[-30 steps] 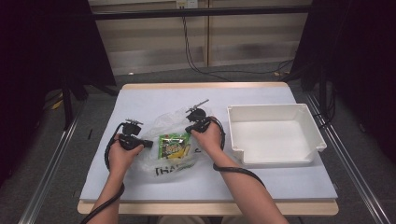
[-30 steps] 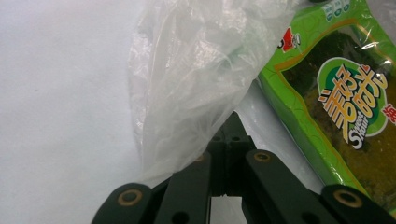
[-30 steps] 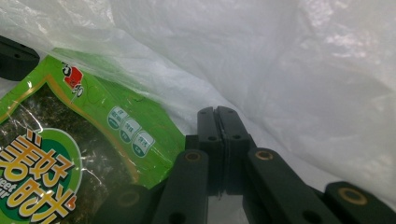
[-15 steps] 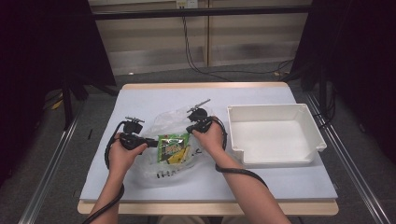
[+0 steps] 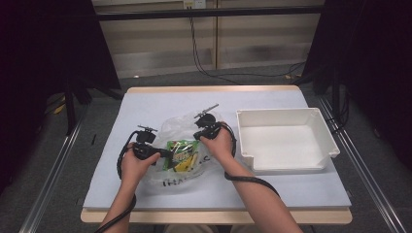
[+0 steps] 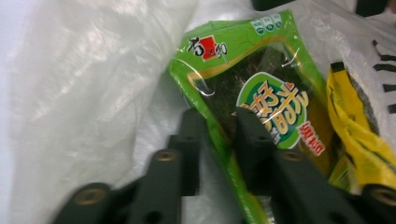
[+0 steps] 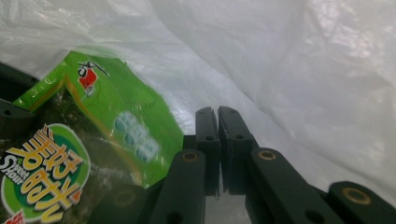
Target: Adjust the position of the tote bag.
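High view: green packet (image 5: 180, 151) lies in the mouth of the clear bag (image 5: 180, 131) on the bench (image 5: 145, 104), left of the white tray (image 5: 286, 141). Left tool (image 5: 163, 153) meets the packet's left edge; right tool (image 5: 200, 137) sits at its upper right.

Left gripper view: jaws have just been closing, straddling the packet's (image 6: 261, 98) edge; long axis runs away from the tool.

Right gripper view: jaws pressed together, pinching bag film (image 7: 289, 70); packet (image 7: 102, 121) lies left.
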`<state>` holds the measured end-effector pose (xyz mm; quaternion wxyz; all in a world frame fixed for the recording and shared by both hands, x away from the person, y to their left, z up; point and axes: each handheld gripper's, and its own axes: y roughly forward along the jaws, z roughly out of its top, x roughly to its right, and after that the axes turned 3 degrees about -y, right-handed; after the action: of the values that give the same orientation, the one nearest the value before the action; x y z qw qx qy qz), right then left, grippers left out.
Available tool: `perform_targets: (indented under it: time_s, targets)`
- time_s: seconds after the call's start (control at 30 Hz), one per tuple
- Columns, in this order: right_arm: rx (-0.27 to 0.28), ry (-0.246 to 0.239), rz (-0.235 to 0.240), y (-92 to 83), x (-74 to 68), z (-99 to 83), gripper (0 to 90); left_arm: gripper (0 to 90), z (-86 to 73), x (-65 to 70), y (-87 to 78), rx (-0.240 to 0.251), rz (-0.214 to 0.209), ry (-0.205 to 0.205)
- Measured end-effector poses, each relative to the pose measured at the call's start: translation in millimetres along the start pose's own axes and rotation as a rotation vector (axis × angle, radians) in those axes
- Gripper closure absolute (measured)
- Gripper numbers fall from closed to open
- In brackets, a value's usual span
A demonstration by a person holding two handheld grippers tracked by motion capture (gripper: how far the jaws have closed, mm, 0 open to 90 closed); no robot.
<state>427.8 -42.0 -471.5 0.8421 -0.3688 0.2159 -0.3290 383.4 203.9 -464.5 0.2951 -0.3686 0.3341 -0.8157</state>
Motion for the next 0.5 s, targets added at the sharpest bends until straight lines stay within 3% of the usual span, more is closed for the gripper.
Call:
perform_targets:
  time_s: [0.03, 0.07, 0.1, 0.17, 0.37, 0.5]
  targets:
    - [0.004, -0.002, 0.001, 0.8, -0.4, 0.1, 87.3, 81.8, -0.8, 4.9, 2.4, 0.048, 0.008, -0.048]
    - [-0.001, 0.0, 0.002, 0.9, -0.8, 0.4, 87.3, 83.6, -0.1, 3.0, -0.1, 0.01, 0.014, 0.005]
    - [0.001, 0.003, 0.003, 0.9, -0.9, 0.8, 87.3, 84.7, -0.2, 6.1, 0.6, 0.032, 0.014, -0.021]
    - [0.001, 0.006, 0.002, 0.0, -0.7, 1.9, 87.3, 86.0, -0.1, 7.2, -2.3, 0.019, 0.014, -0.005]
    - [-0.006, -0.001, -0.005, -2.8, 2.6, 0.2, 87.3, 87.7, -1.9, 10.9, -18.6, 0.082, 0.009, 0.0]
    - [-0.008, -0.004, -0.006, -3.7, 3.0, 0.4, 87.1, 88.1, -2.2, 17.2, -30.6, 0.109, 0.004, 0.034]
